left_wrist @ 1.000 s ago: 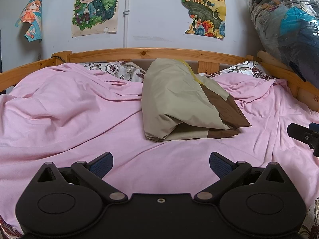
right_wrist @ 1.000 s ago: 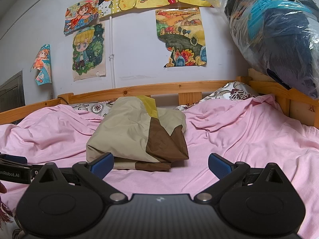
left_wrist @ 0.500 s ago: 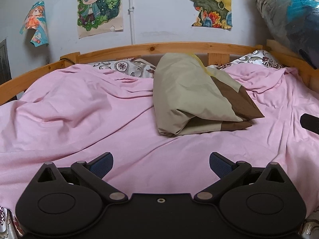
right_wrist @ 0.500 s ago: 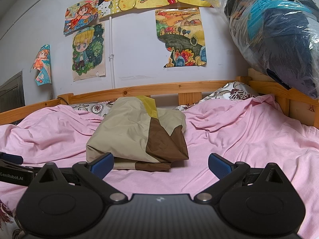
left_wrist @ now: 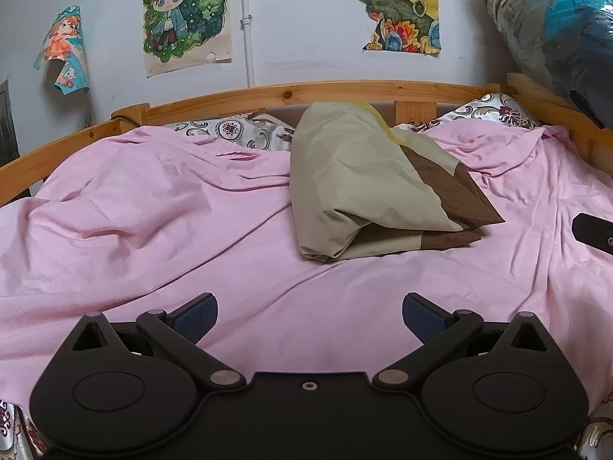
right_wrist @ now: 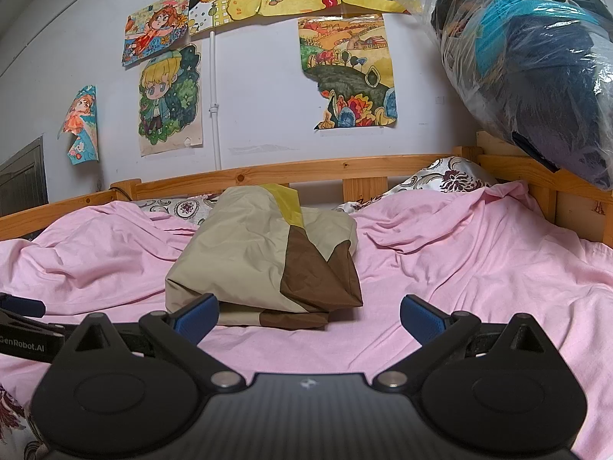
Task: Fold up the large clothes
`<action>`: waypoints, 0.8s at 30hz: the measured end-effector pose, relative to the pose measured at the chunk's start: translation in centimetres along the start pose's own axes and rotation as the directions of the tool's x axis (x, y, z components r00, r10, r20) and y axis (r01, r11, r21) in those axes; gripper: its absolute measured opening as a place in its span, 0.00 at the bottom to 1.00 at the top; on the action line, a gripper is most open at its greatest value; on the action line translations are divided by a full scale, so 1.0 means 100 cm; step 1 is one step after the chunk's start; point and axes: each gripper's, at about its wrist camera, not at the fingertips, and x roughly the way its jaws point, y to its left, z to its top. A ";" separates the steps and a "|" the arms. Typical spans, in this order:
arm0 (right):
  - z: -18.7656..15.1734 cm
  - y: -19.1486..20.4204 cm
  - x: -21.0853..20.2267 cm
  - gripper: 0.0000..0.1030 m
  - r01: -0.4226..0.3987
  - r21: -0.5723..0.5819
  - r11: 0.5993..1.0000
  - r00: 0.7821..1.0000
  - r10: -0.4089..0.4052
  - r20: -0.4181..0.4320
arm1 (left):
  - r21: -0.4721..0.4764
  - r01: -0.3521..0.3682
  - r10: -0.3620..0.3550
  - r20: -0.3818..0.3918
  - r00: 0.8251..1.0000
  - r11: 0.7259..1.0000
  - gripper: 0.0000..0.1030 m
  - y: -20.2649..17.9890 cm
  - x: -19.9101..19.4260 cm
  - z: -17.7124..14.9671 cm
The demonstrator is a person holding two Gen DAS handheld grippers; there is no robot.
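Observation:
A folded beige, brown and yellow cloth [left_wrist: 364, 184] [right_wrist: 264, 257] lies in a thick bundle on the pink sheet [left_wrist: 153, 230] [right_wrist: 479, 268], near the bed's head. My left gripper [left_wrist: 309, 312] hovers open over the sheet, well short of the bundle, nothing between its blue pads. The right gripper [right_wrist: 309, 316] is open too, low over the sheet just in front of the bundle's near edge. A part of the right gripper shows at the right edge of the left wrist view, and the left gripper's body [right_wrist: 23, 329] at the left edge of the right wrist view.
A wooden bed rail [left_wrist: 325, 94] [right_wrist: 306, 170] runs round the head and sides. Patterned pillows [left_wrist: 230, 130] [right_wrist: 448, 176] lie against it. A large plastic-wrapped bundle of dark and blue bedding [right_wrist: 536, 65] hangs over the right side. Posters [right_wrist: 168, 103] cover the wall.
The left wrist view has shifted so the folded cloth sits further right and a little lower in it; the right gripper's body now shows less at its edge. The right gripper has barely moved.

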 end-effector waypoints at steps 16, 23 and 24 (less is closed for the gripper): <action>0.000 0.000 0.000 1.00 0.000 0.002 1.000 1.000 0.000 -0.001 | 0.001 0.001 -0.001 0.000 1.000 1.000 0.99 -0.001 0.000 0.000; 0.000 0.001 0.000 1.00 0.002 0.003 1.000 1.000 -0.002 -0.002 | 0.004 0.004 -0.004 -0.003 1.000 1.000 0.99 0.000 0.000 0.001; 0.000 0.001 0.000 1.00 0.002 0.003 1.000 1.000 -0.002 -0.002 | 0.004 0.004 -0.004 -0.003 1.000 1.000 0.99 0.000 0.000 0.001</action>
